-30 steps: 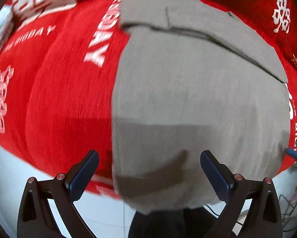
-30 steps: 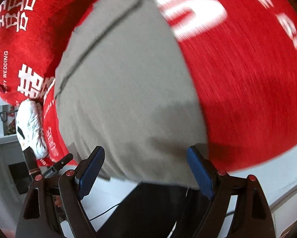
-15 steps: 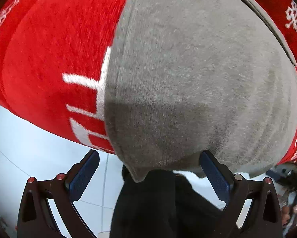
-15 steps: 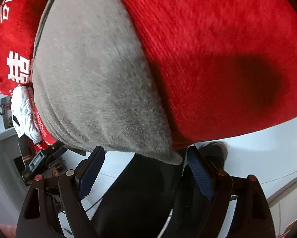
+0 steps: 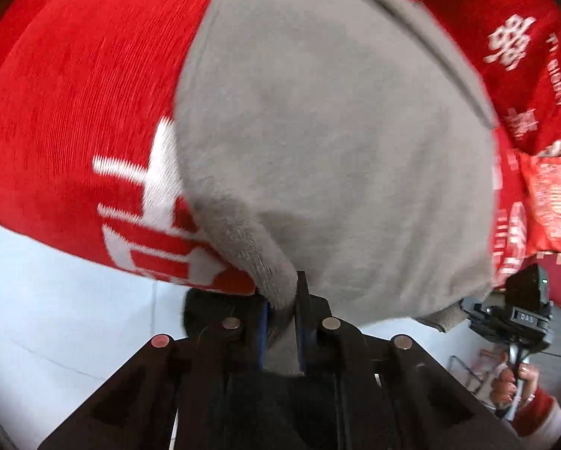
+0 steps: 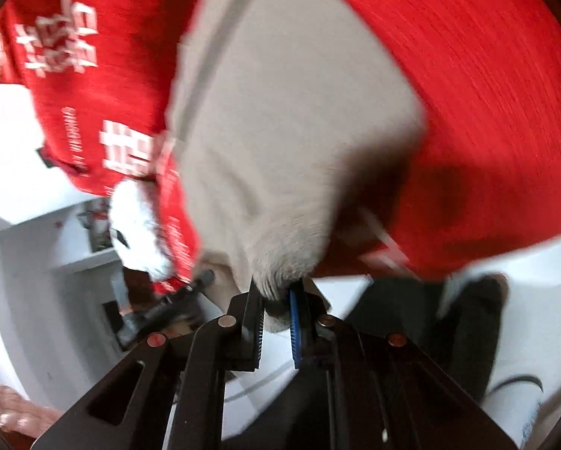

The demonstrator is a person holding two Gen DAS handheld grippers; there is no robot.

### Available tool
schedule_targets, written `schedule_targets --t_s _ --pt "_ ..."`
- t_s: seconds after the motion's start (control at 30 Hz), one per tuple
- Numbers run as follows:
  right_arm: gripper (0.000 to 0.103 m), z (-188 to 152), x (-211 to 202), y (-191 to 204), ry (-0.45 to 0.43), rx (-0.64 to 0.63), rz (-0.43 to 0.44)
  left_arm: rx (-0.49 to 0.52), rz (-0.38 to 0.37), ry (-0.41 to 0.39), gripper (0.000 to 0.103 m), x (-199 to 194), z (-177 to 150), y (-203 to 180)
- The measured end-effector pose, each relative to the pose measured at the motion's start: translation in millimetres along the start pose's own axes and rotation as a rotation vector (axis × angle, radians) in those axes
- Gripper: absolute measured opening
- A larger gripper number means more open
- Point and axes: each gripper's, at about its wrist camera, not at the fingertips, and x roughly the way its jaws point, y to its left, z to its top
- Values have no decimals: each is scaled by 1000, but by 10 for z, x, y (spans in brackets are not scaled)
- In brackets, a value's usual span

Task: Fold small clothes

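Observation:
A grey fleece garment [image 5: 336, 131] lies flat on a red cloth with white lettering [image 5: 74, 112]. My left gripper [image 5: 282, 288] is shut on the garment's near left corner, at the table's front edge. In the right wrist view the same garment [image 6: 288, 120] fills the middle, and my right gripper [image 6: 276, 296] is shut on its near right corner. The other gripper shows in each view: the right one at the far right of the left wrist view [image 5: 513, 315], the left one at lower left of the right wrist view [image 6: 167, 307].
The red cloth [image 6: 486, 112] covers the table and hangs over its front edge. A white stuffed item [image 6: 137, 225] lies at the cloth's left edge. White floor [image 5: 55, 281] and dark trouser legs [image 6: 468, 322] show below the edge.
Both grippers have gone from wide open to shut on the garment's near corners. The near edge is slightly lifted and bunched at each grip.

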Motion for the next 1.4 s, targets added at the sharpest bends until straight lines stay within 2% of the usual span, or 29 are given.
schedule_targets --t_s 0.17,0.27,0.47,0.53,0.6,0.8,0.83,0.9,0.93,0.97,1.0,1.03,1.07,1.1,1.17,1.33,1.4 --pt "13 602 51 442 -80 -39 58 24 -101 -98 13 -484 358 -196" --pt "13 978 161 529 -120 -19 46 49 -125 -160 13 -614 857 -221" --pt "13 1409 312 405 -190 142 49 91 -77 -240 13 -569 1797 -423" --pt "15 1445 306 329 -213 185 60 99 -50 -233 13 -472 2069 -416" --pt "16 1474 298 284 -229 213 70 106 -26 -218 13 -384 2193 -406" --pt "20 1550 237 350 -261 254 61 89 -10 -138 13 -286 2295 -336" --pt "25 1556 223 370 -272 260 59 86 -3 -123 14 -301 2291 -310" --pt "43 1595 214 415 -302 280 64 95 10 -109 14 -338 2277 -273" --pt "56 1606 204 429 -315 284 68 103 8 -106 14 -360 2279 -270" --pt "61 1619 184 456 -330 281 69 110 13 -104 27 -377 2285 -274" --pt "61 1631 163 492 -344 273 64 119 27 -105 62 -402 2286 -282" --pt "61 1635 145 519 -352 266 59 137 81 -140 82 -480 2300 -298" --pt "61 1638 128 556 -363 260 44 150 113 -177 98 -550 2304 -310" --pt "61 1638 111 599 -372 250 17 176 132 -216 98 -647 2333 -326" --pt "61 1638 86 675 -375 213 -50 187 132 -220 98 -724 2420 -312" --pt "61 1675 120 926 -334 17 -329 227 195 -233 98 -817 2590 -279" --pt "61 1711 165 964 -307 -43 -395 243 202 -219 98 -766 2606 -288"
